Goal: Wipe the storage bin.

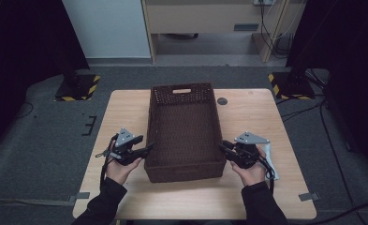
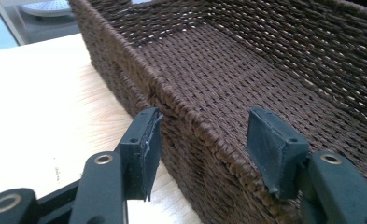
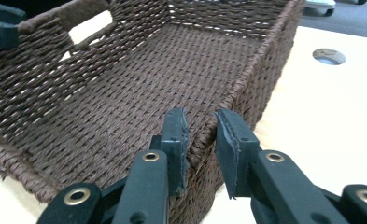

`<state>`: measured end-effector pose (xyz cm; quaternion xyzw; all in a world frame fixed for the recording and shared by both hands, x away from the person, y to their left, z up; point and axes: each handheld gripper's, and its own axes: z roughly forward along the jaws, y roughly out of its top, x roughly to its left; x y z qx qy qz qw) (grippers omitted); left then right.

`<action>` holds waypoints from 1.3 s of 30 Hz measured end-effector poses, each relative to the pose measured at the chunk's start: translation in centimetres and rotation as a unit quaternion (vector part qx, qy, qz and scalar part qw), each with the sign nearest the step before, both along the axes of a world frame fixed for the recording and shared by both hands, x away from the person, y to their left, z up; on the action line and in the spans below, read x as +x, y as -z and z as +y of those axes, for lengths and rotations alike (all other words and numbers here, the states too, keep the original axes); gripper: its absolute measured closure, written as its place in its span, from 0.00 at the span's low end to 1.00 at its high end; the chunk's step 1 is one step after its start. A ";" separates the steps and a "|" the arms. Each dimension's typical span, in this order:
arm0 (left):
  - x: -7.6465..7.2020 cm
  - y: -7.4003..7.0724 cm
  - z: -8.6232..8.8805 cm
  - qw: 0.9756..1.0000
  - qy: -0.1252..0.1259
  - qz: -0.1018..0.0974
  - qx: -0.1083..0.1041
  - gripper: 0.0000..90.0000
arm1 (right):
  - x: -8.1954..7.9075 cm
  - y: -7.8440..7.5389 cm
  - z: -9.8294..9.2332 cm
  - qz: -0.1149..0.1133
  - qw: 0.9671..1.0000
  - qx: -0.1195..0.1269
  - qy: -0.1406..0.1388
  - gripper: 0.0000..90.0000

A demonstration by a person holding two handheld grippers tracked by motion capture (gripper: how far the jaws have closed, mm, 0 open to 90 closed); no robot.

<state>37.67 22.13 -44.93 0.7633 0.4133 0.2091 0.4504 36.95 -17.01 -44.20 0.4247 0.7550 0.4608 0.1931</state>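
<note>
Basket (image 1: pixel 184 133) sits mid-desk (image 1: pixel 125 197), empty, long sides toward my hands. Left claw (image 1: pixel 146 149) straddles the near left rim, jaws apart, one pad (image 2: pixel 146 149) outside the weave, one inside. Right claw (image 1: pixel 224 147) has its jaws drawn close about the right rim (whether they bite yet, I cannot tell). I judge both grips should be equally firm before lifting level. Far handle slot (image 1: pixel 182 91) unobstructed.

Basket (image 1: pixel 184 136) woven of rough, matt brown fibre, table (image 1: pixel 125 112) faced in smooth pale wood, matt black plastic noted on gripper bodies.
</note>
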 end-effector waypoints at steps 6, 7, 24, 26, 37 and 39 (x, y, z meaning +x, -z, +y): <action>-0.5 0.3 -0.7 1.000 -0.006 0.008 0.003 0.56 | -0.6 -0.2 -0.1 -0.006 1.000 -0.007 0.008 0.75; -0.7 0.4 -0.6 1.000 -0.006 0.017 -0.011 0.57 | -0.8 -0.1 0.0 -0.005 1.000 -0.005 0.006 0.74; -0.5 -0.9 -1.0 1.000 -0.010 -0.012 -0.003 0.45 | 0.2 0.5 -0.8 -0.007 0.999 -0.026 0.033 0.83; -0.2 -0.9 -1.0 1.000 -0.011 -0.008 -0.006 0.47 | 0.6 0.5 -1.3 -0.008 0.999 -0.028 0.038 0.83; 0.8 -0.5 -2.1 1.000 0.003 0.006 0.003 0.52 | -0.3 0.1 -2.4 -0.015 0.998 -0.014 0.054 0.78; 0.7 -0.4 -2.1 1.000 -0.002 0.006 -0.005 0.53 | -0.7 0.3 -2.4 -0.013 0.999 -0.017 0.049 0.80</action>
